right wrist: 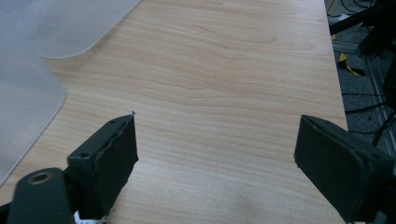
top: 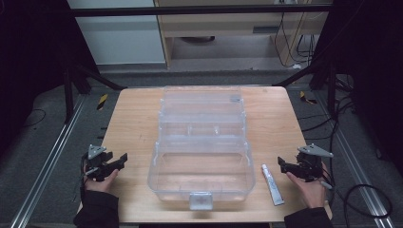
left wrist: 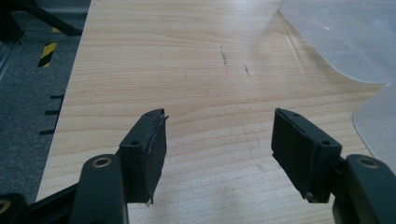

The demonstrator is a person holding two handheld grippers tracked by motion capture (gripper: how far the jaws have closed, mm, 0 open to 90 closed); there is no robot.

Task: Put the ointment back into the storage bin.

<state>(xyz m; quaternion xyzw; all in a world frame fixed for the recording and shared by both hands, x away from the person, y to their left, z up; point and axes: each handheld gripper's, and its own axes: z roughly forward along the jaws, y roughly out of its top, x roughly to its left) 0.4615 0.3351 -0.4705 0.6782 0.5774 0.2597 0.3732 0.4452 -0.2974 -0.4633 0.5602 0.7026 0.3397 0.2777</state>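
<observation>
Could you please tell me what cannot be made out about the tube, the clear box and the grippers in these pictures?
- Tube, high view: its print is too small to read.
- Clear box, high view: whether the compartments hold anything small is uncertain, glare and clear walls blur them.
- Latch, high view: too small to tell its state.
- Left gripper and right gripper: both open, their bodies cut off by the bottom edge.

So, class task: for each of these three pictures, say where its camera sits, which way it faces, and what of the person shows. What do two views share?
High view: above the person's side, facing forward and down on the table; the clear box, tube, both hands, left gripper and right gripper show.
Left gripper view: rides the left gripper, looking along its open jaws over bare wood.
Right gripper view: rides the right gripper, jaws open.
Shared: both gripper views catch the clear box's edge.
</observation>
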